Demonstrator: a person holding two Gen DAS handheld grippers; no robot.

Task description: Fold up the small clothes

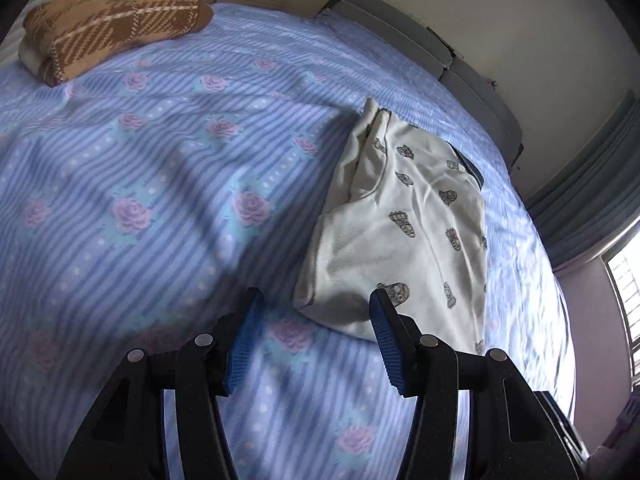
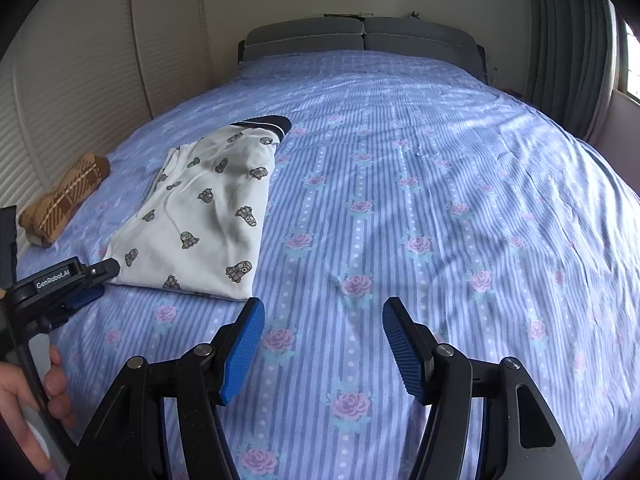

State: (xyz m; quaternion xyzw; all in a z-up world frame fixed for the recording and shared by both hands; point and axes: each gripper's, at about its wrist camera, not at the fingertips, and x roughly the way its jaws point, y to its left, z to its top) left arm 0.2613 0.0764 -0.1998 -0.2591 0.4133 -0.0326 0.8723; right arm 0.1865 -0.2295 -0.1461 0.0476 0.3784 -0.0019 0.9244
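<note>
Left tool [image 1: 316, 300]: jaws stand apart with nothing between them, poised over the bedsheet just short of the shirt's near corner; in the right wrist view only its tip and a blue pad show at the left edge.
Right tool [image 2: 324, 308]: jaws apart and empty, above bare sheet, right of the shirt.
Shirt [image 2: 208, 208]: white with small dark prints, folded and lying flat on the bed's left side; dark collar at the far end, its underside layers hidden.
Hand [image 2: 24, 396]: cut off by the frame, gripping the left tool's handle.
Blanket [image 1: 108, 32]: brown plaid, folded, at the bed's far corner by the wall.
Bedsheet [image 2: 420, 184]: blue, flowered; wide open room on the right.
Headboard [image 2: 360, 36]: grey, partly hidden.
</note>
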